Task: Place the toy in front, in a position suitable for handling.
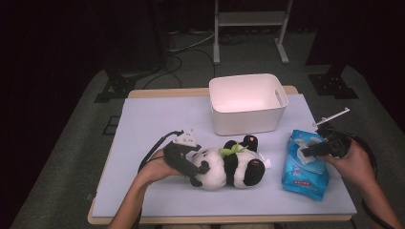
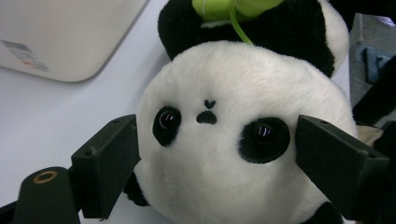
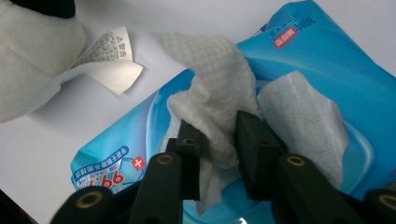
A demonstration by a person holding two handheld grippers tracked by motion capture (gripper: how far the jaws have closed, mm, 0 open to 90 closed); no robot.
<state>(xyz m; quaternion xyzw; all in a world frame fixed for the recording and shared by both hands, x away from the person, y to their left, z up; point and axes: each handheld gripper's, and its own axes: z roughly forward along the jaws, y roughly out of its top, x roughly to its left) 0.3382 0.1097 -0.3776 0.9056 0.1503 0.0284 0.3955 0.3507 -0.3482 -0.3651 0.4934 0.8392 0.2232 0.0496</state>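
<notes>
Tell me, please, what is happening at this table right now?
A person works with a gripper in each hand. The left gripper has its jaws spread around the head of a plush panda lying on the table. The right gripper is pinching a wet wipe sticking out of a blue wipes pack. A white bin stands behind them.

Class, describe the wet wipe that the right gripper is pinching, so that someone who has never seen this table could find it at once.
Start from the white bin at the back of the table and come forward and right to the blue wipes pack. The wipe rises crumpled from the pack's opening, pinched by the right gripper. Its white dimpled cloth differs from the smooth peeled flap beside it.
</notes>
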